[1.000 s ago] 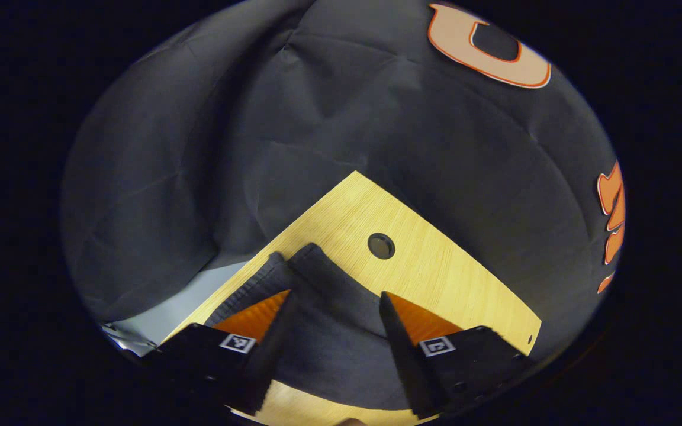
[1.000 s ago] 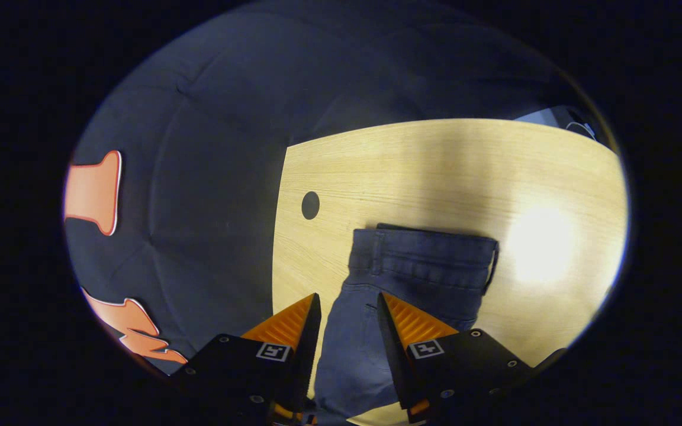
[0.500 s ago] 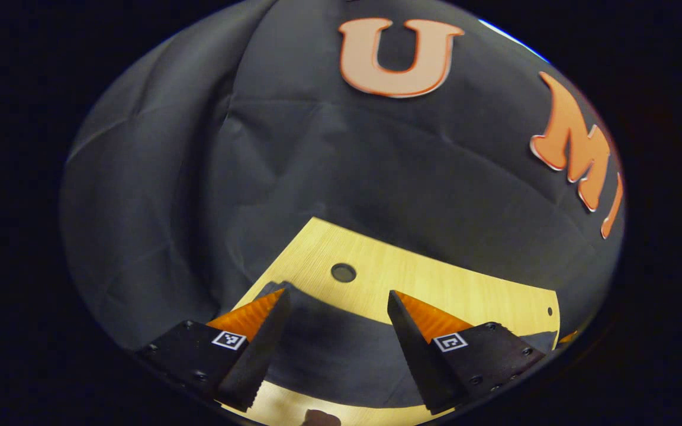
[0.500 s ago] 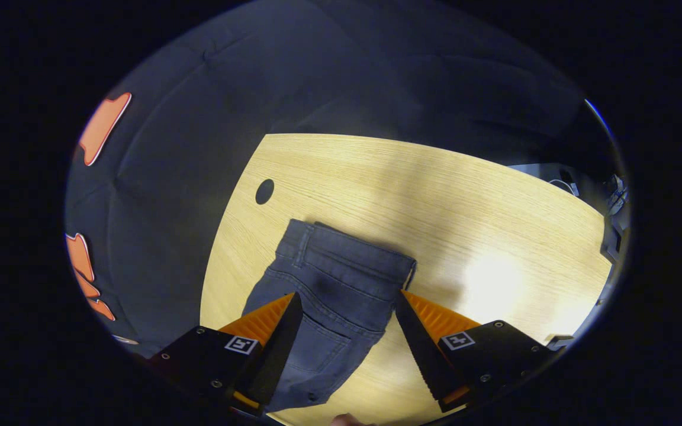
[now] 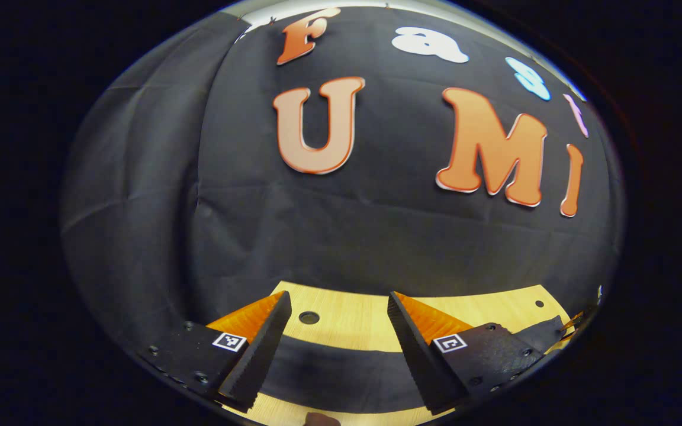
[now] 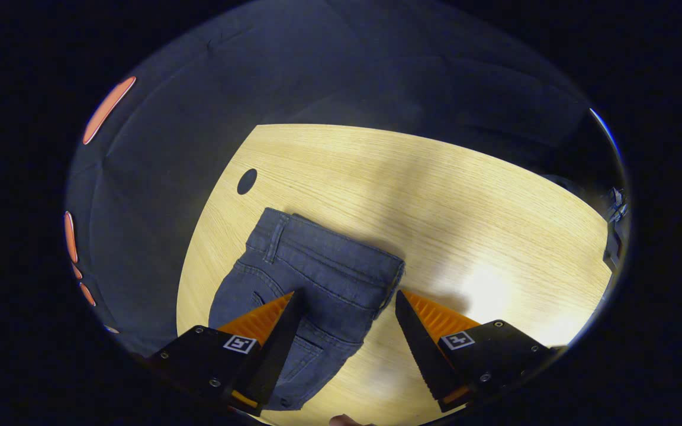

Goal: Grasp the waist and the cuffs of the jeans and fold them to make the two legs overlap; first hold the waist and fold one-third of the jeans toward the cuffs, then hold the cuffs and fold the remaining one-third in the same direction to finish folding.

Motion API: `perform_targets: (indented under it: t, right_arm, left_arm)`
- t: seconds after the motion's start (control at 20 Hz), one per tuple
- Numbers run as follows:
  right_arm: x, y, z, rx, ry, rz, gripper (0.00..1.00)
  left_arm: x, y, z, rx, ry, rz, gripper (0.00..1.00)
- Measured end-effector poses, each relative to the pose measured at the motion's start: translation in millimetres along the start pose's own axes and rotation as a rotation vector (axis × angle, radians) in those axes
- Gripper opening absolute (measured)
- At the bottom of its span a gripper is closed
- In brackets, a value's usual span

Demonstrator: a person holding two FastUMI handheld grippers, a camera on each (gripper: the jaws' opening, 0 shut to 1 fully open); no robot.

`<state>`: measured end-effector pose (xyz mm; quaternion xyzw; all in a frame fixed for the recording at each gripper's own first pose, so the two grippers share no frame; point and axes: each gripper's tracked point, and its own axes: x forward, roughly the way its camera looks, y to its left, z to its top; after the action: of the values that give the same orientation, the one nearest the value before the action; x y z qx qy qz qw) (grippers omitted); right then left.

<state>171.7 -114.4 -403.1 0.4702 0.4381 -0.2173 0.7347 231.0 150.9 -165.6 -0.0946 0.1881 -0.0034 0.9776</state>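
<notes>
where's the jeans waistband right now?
In the right gripper view, the waistband lies flat on the wooden table, toward its left edge, just below the round hole and ahead of the open right gripper.

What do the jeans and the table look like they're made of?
The jeans look like dark blue-grey denim: visible seam stitching, a belt loop and a matte woven surface. The table looks like pale wood or a wood-look laminate; fine straight grain lines and a soft sheen, so which one is unclear.

Jeans ahead of the right gripper were dark blue-grey denim. The table beneath was pale yellow woodgrain, bearing one dark round spot, possibly a hole.
</notes>
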Motion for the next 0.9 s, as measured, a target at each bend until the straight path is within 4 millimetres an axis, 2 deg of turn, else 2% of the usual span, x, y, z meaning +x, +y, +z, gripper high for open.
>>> perform_targets:
  t: [0.25, 0.35, 0.45, 0.5, 0.6, 0.7, 0.8, 0.9]
  right_arm:
    - [7, 0, 5, -0.084, -0.08, 0.006, 0.96]
    - [8, 1, 8, -0.129, -0.126, 0.005, 0.92]
    - [11, 3, 9, -0.179, -0.159, 0.012, 0.84]
    - [12, 6, 6, -0.192, -0.15, 0.027, 0.75]
    - [10, 17, 7, -0.196, -0.184, 0.034, 0.36]
    - [16, 15, 10, -0.209, -0.214, 0.018, 0.34]
    - [5, 21, 8, -0.208, -0.221, 0.022, 0.19]
    - [0, 24, 14, -0.191, -0.244, 0.035, 0.19]
  left_arm:
    - [-74, -23, 51, 0.071, -0.23, -0.061, 0.98]
    - [-98, -36, 48, 0.1, -0.243, -0.092, 0.98]
    - [-99, -55, 45, 0.135, -0.234, -0.116, 0.96]
    - [-97, -71, 44, 0.155, -0.225, -0.119, 0.96]
    - [-104, -88, 35, 0.187, -0.211, -0.128, 0.96]
    - [-111, -102, 31, 0.201, -0.202, -0.143, 0.96]
    - [-120, -111, 31, 0.195, -0.208, -0.164, 0.98]
    - [-123, -117, 31, 0.213, -0.216, -0.18, 0.99]
